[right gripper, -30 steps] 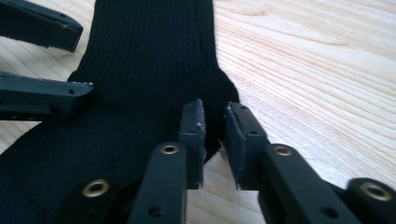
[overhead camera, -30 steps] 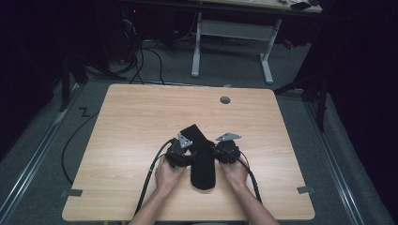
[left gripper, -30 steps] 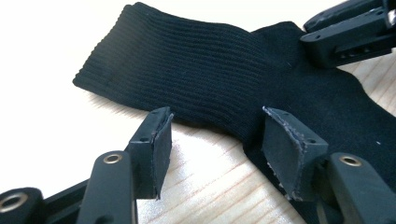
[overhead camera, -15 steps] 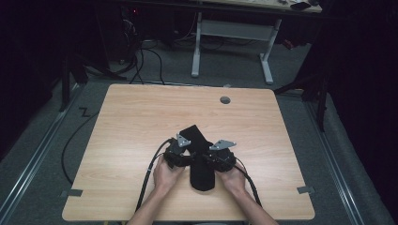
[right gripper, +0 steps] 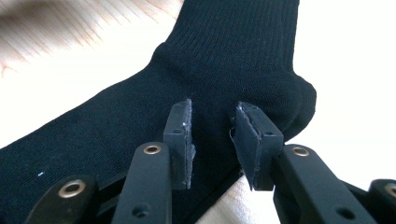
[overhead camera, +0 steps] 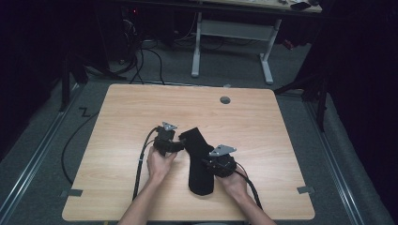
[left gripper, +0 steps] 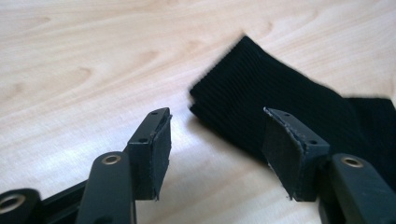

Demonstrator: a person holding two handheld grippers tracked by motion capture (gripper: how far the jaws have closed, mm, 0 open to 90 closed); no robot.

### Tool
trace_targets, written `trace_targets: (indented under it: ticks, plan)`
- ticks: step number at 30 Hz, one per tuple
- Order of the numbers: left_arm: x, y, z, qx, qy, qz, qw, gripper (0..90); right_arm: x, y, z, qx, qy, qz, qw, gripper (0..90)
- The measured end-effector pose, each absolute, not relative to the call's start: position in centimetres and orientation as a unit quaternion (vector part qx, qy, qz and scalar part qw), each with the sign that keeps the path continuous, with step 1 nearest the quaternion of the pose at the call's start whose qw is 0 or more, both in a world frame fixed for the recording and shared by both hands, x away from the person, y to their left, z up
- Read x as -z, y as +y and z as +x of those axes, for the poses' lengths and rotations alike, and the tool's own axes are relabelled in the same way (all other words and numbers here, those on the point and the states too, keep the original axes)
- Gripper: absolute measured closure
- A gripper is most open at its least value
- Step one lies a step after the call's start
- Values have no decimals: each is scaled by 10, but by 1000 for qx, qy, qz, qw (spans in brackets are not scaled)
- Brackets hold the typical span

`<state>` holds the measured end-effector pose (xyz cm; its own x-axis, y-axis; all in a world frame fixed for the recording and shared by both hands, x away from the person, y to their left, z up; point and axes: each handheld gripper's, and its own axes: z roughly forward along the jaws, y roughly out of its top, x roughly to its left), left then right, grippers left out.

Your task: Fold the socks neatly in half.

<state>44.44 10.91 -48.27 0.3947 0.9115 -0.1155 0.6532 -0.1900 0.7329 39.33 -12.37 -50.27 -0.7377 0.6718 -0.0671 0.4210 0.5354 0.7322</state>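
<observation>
Right now a black sock (overhead camera: 197,159) lies flat on the wooden table (overhead camera: 281,140), its ribbed cuff pointing away from the person and its foot toward them, between the two tools. The left gripper (overhead camera: 176,146) sits just beside the cuff; in the left gripper view its jaws stand spread apart with bare table between them, the cuff's corner (left gripper: 243,88) just ahead and the fabric passing behind the right-hand pad (left gripper: 285,154), not pinched. The right gripper (overhead camera: 206,164) hovers over the sock near the heel bend (right gripper: 299,100); its jaws have just been opening and now stand partly spread, with black fabric showing in the gap below them but neither pad pressing on it. The likely trouble is a poor grab: if the left tool closes where it is, it would probably catch only the edge of the cuff, or just one layer, and the fabric could slip out when lifted. The right tool, closing on flat knit from above, may bunch up too little cloth or skid along the table. Pulling with one side unsecured would drag or twist the sock rather than fold or lift it cleanly.
</observation>
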Motion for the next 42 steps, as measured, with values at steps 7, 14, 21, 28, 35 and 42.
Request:
trace_targets:
  ticks: [7,14,21,28,35,42]
  plan:
    - [490,104,459,-161,532,741,377,410,502,-126,391,-362,862,311,169,665]
    - [488,89,473,-165,515,759,363,411,502,-128,391,-362,864,309,164,665]
    - [493,78,483,-164,511,772,340,431,502,-130,390,-362,865,308,160,665]
    - [490,73,488,-161,491,793,323,547,503,-130,390,-363,866,305,161,664]
    - [487,68,492,-142,470,810,322,740,503,-131,390,-368,864,305,159,664]
    - [477,72,489,-136,466,803,346,788,504,-132,390,-370,863,307,156,658]
